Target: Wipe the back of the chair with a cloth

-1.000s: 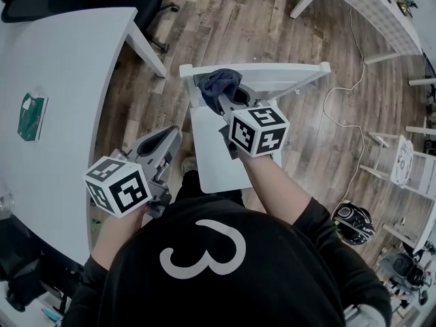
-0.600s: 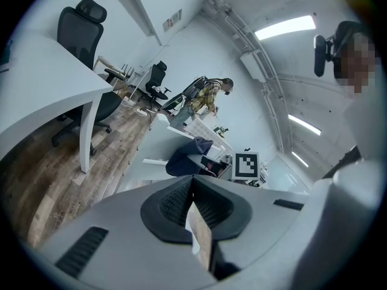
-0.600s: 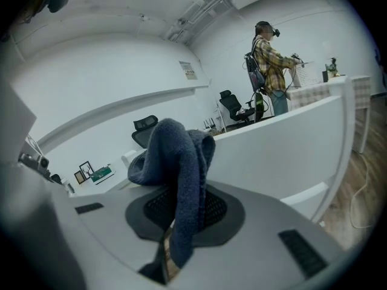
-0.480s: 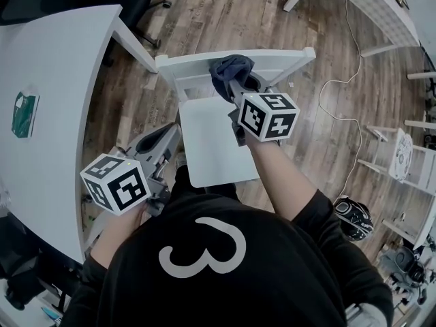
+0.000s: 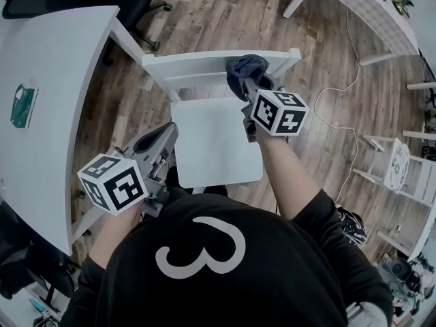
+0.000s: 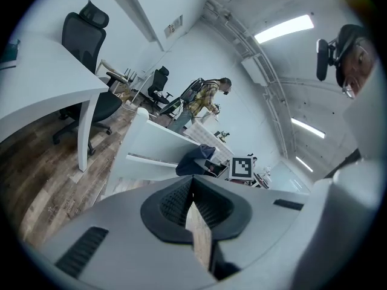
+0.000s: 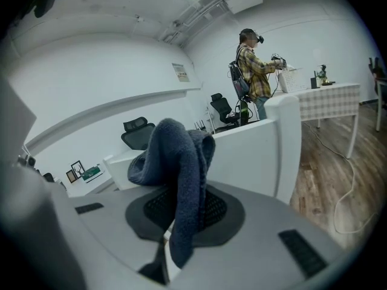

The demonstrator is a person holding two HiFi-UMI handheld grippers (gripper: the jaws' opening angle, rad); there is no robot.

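Around the chair: wood-plank floor (image 5: 204,19) in a white-walled room. A pale cable (image 5: 338,107) trails on the floor to the chair's right, and another person (image 7: 254,59) stands far beyond it.
Desk: white (image 5: 48,101), left of the chair, near but apart, with a small green item (image 5: 22,106) on top.
Chair: white (image 5: 214,142), with a flat, hard seat, straight ahead of the person. It looks light, so a hard push would probably shift it on the planks.
Chair back: the top rail (image 5: 197,65) runs along the seat's far edge. It is smooth and painted, so a cloth should slide along it easily.
Cloth: dark blue (image 5: 246,70), bunched on the rail toward its right end. It is soft, limp and light, and one fold droops over the jaws. It is best gripped by a thick bunch, as it is now, so that loose fabric meets the rail.
Right gripper: (image 5: 253,87) jaws clamped on the cloth, holding it at the rail.
Left gripper: (image 5: 169,133) jaws closed at the tips with nothing between them, held low by the seat's near-left corner and off the chair.
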